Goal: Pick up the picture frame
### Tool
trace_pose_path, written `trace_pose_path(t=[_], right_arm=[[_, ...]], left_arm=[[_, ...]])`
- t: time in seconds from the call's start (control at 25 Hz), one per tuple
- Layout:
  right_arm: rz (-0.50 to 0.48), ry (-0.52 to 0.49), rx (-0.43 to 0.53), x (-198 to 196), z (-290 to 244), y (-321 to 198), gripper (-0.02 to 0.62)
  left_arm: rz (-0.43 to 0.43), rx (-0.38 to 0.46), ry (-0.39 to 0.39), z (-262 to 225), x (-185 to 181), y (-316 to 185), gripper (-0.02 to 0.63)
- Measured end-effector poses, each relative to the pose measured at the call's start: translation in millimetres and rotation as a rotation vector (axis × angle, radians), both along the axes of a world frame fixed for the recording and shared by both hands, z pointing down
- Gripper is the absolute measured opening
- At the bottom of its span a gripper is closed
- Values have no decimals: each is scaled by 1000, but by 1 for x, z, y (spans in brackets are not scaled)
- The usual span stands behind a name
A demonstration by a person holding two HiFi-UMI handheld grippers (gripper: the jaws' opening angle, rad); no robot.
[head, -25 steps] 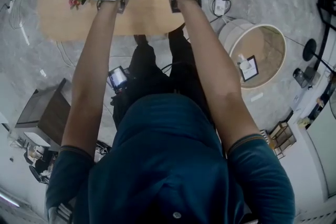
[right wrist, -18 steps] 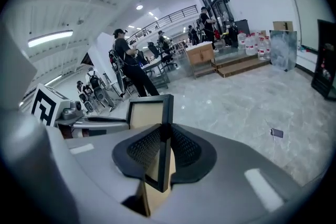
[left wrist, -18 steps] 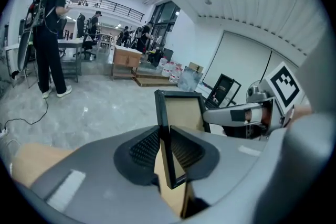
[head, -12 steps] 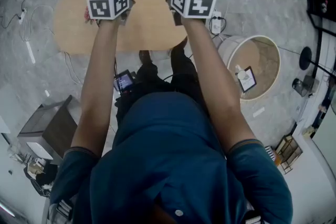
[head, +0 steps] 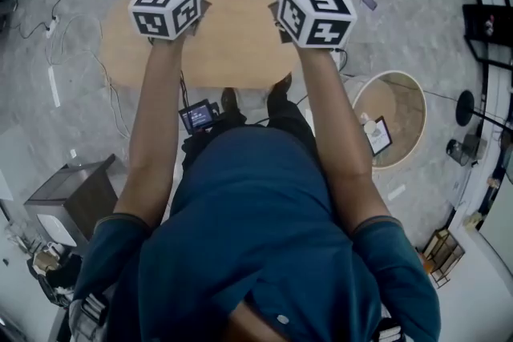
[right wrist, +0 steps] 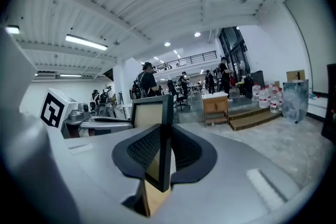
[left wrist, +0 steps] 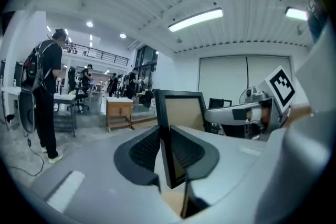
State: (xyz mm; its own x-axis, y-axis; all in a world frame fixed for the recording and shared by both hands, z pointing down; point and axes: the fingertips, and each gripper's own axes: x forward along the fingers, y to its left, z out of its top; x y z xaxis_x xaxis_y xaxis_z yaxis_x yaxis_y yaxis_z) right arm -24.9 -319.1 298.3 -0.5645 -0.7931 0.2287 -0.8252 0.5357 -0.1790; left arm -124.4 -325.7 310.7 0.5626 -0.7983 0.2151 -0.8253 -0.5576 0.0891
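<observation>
As two grippers (left wrist: 167,153) (right wrist: 164,156) pinch it, the rectangular picture frame (left wrist: 182,112) is black-rimmed.

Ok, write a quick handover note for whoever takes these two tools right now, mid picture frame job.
Left tool: shut on the left edge of the picture frame.
Right tool: shut on the right edge.
Picture frame: held upright between both tools, out in front, raised above the oval wooden table. Neither gripper view shows anything beneath it.
Done: gripped on both sides and lifted.
Left: probably just keep both grips level. Where it goes next isn't shown.
</observation>
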Motion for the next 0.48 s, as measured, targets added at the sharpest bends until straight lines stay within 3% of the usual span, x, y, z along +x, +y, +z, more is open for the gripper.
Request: trace_pose_path(t=[0.48], right_arm=[[-64,-16,285,-29,-149,50,66]], left_arm=[[-16,291,61,-145,-29,51,57]])
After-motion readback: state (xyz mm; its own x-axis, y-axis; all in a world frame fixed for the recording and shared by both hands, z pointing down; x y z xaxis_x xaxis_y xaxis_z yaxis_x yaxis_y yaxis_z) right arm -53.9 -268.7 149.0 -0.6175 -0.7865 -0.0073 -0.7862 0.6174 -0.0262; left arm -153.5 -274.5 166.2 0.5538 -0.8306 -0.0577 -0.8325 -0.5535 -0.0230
